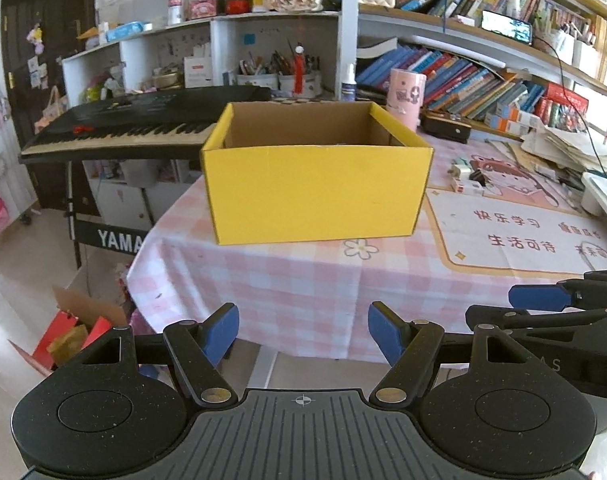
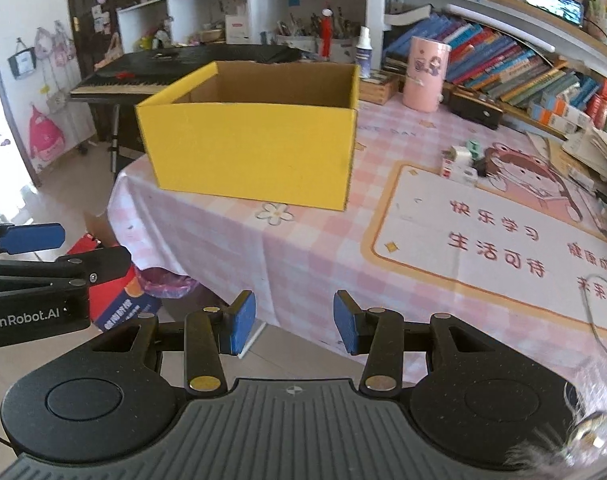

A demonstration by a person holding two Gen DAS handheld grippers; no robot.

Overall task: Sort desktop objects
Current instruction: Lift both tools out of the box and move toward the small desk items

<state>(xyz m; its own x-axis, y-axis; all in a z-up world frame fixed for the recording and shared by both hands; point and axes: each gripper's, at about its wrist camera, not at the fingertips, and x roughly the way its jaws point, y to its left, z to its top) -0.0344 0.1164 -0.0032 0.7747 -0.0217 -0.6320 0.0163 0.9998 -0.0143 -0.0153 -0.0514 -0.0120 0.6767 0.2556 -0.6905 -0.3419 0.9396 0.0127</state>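
Claws hang open and empty, left claw (image 1: pixel 303 330), right claw (image 2: pixel 294 322), short of the table (image 2: pixel 303 264). Small objects (image 2: pixel 461 164) lie right of the yellow box (image 2: pixel 251 152); a wide swing could knock it.

Matt yellow cardboard box (image 1: pixel 315 192)

The yellow box (image 2: pixel 255 148) is hiding its own floor behind its near wall in both views. The small objects (image 2: pixel 461 164) on the mat are reading too small to identify. The mat's (image 2: pixel 483 240) right edge is running out of frame.
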